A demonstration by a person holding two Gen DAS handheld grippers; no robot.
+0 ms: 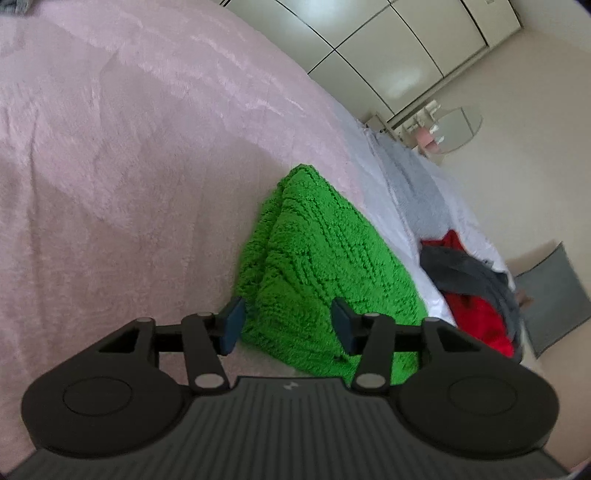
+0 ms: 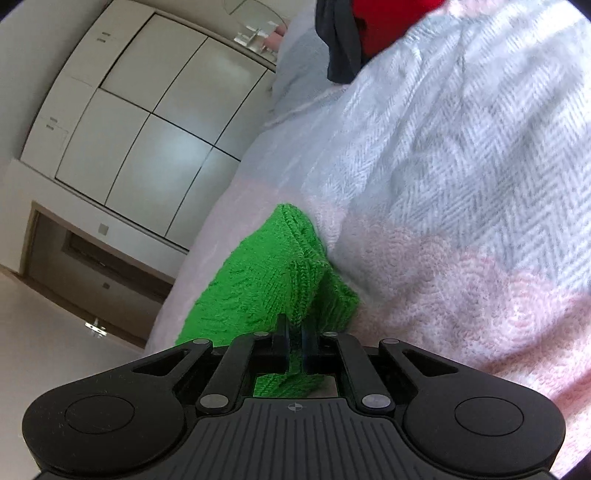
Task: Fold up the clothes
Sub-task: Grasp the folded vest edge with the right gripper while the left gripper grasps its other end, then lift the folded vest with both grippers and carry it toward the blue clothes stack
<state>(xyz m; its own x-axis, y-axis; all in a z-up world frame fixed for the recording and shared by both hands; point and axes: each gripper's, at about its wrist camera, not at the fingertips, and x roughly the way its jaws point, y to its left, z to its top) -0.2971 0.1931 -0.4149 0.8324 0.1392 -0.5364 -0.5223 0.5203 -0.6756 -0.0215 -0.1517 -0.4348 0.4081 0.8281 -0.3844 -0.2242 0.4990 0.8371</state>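
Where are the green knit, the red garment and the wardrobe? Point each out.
green knit [image 1: 325, 266], left wrist view, middle of its knitted face
red garment [image 1: 484, 317], left wrist view, lower red fold
wardrobe [image 2: 147, 147], right wrist view, door panel

- The green knit [image 2: 258, 284] runs under the right tool's [image 2: 294, 345] body; its near end is hidden.
- The red and grey clothes [image 2: 354, 33] are cut off by the top edge.
- Items on the round table [image 1: 430, 129] are too small to tell.
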